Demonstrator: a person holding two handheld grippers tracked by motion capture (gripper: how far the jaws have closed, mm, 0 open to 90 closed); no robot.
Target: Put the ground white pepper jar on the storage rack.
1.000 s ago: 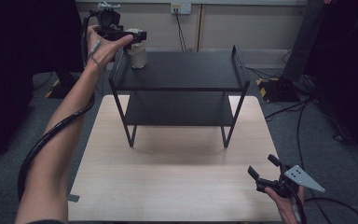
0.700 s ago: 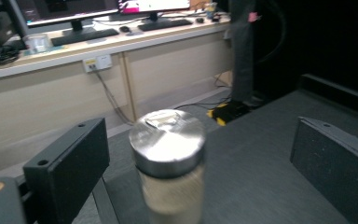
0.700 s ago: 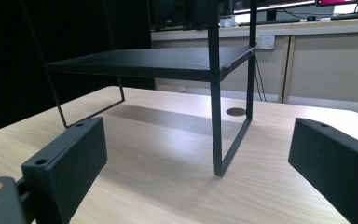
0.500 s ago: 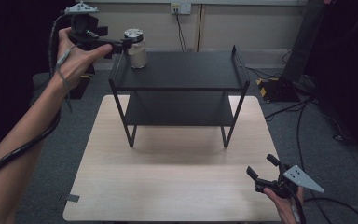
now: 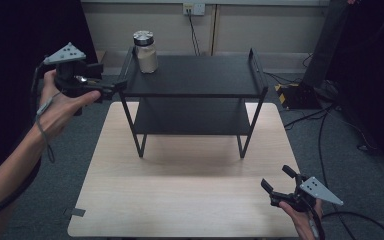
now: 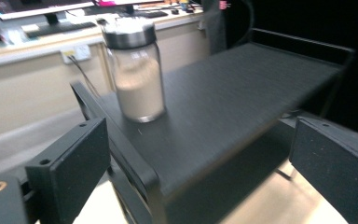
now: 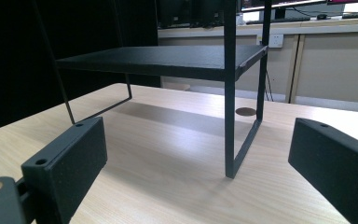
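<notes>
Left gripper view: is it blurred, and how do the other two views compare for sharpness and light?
Left gripper view: the jar and shelf are softly smeared. Right gripper view: sharp, shelf shadow on the table. High view: evenly lit table, dark surroundings.

A jar (image 5: 145, 51) with a metal lid and pale contents stands upright on the top tier of a black shelf (image 5: 200, 75), at its far left corner. The left gripper (image 5: 111, 90) hovers just off the shelf's left edge, apart from the jar, its jaws probably parted, though they read dimly here. The right gripper (image 5: 276, 186) hangs over the table's (image 5: 180, 195) near right corner, jaws spread.
</notes>
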